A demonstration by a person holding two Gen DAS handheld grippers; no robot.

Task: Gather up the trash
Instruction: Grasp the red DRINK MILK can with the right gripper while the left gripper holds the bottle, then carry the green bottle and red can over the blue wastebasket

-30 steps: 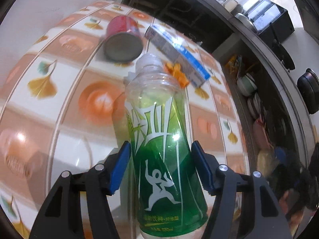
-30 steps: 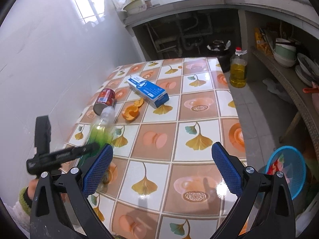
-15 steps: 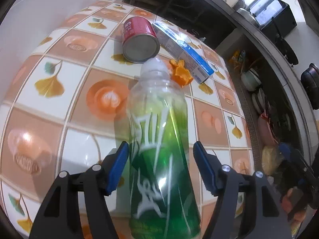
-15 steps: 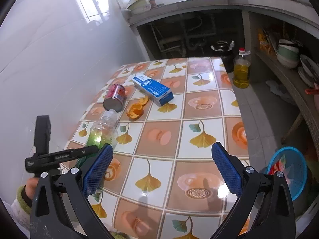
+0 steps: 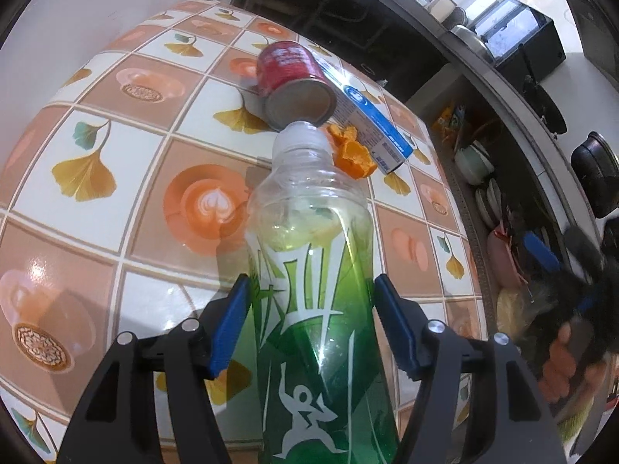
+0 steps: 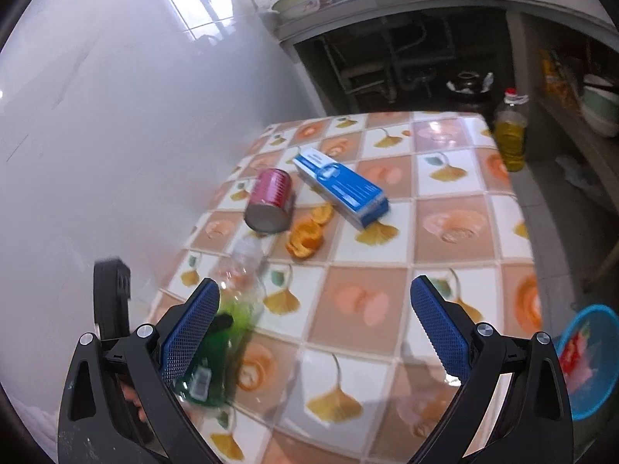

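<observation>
Tiled table [image 6: 456,189] against a white wall. Your left gripper [image 5: 309,328] clamps a green bottle [image 5: 309,290] at its middle, near left over the table; it looks almost empty, cap on. Your right gripper [image 6: 313,332] gapes wide, nothing in it. Farther off lies a red can [image 6: 269,203] on its side, orange peel [image 6: 305,237] just beside it, blue box [image 6: 340,187] right of that. Blue basket [image 6: 590,363] on the floor, far right, holds reddish scraps.

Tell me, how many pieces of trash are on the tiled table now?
4. The green bottle sits between the left tool's pads, the red can lies beyond its cap, orange peel beside the can, and the blue box behind the peel.
</observation>
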